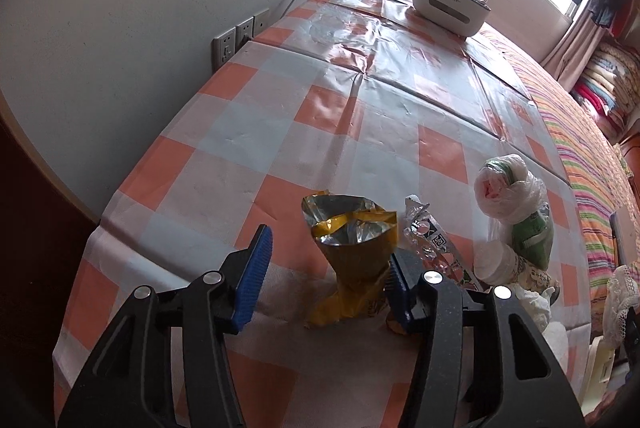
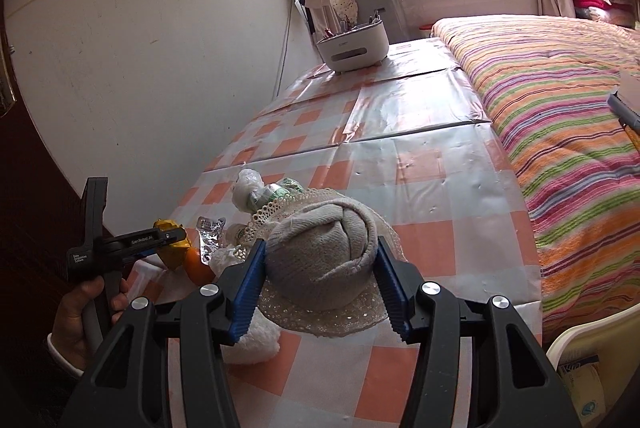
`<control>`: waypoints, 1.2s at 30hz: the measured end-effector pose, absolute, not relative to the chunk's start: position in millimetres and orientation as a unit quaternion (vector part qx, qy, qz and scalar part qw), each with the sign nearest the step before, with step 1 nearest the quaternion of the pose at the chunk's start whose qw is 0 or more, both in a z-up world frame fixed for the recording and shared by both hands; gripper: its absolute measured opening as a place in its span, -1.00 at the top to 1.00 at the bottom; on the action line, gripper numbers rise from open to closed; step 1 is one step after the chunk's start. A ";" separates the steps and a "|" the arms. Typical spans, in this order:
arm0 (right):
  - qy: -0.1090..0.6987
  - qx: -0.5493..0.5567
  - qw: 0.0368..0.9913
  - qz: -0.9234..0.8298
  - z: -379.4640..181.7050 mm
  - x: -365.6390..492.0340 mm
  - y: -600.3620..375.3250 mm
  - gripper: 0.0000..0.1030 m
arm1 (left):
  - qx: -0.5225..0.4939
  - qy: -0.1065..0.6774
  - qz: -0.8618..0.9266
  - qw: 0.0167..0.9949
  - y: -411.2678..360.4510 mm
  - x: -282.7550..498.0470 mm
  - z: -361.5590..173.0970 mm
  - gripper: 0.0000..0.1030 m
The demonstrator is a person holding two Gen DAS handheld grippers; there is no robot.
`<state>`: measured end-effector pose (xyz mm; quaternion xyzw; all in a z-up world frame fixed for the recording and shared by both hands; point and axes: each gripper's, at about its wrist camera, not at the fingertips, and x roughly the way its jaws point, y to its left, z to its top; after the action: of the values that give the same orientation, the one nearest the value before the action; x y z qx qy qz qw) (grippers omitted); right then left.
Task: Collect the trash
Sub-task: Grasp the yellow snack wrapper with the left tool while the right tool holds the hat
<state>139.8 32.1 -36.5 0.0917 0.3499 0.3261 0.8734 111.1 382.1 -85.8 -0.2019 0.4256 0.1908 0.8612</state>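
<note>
A crumpled yellow foil snack bag (image 1: 354,252) stands on the checkered tablecloth (image 1: 280,132) between the open jaws of my left gripper (image 1: 326,272), close to the right finger. A clear printed wrapper (image 1: 430,240) and a knotted white plastic bag with a green packet (image 1: 514,200) lie to its right. In the right wrist view, my right gripper (image 2: 320,286) is open around a grey knitted hat with a lace brim (image 2: 324,260), its pads beside the crown. The left gripper (image 2: 132,244), yellow bag (image 2: 176,248) and an orange (image 2: 196,264) show at left.
A white caddy with utensils (image 1: 452,2) stands at the table's far end. A striped bedspread (image 2: 560,100) borders the table on the right. Wall sockets (image 1: 240,36) are on the left wall. A white fluffy item (image 2: 256,336) lies under the hat brim.
</note>
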 end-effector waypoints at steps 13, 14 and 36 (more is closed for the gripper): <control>0.319 0.099 0.885 0.324 -21.5 130.1 14.8 0.00 | -0.189 0.366 0.206 0.888 370.2 90.0 -54.3 0.73; 0.317 0.098 0.886 0.323 -20.8 130.0 13.5 0.00 | -0.187 0.361 0.206 0.890 368.0 88.4 -51.0 0.73; 0.287 0.067 0.916 0.272 -7.1 115.2 -21.6 0.00 | -0.149 0.298 0.105 0.937 269.0 75.3 5.8 0.74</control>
<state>115.2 -21.6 -7.1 0.0667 0.2872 0.2715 0.9162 75.3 269.0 5.8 -0.1490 0.2978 0.1054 0.9370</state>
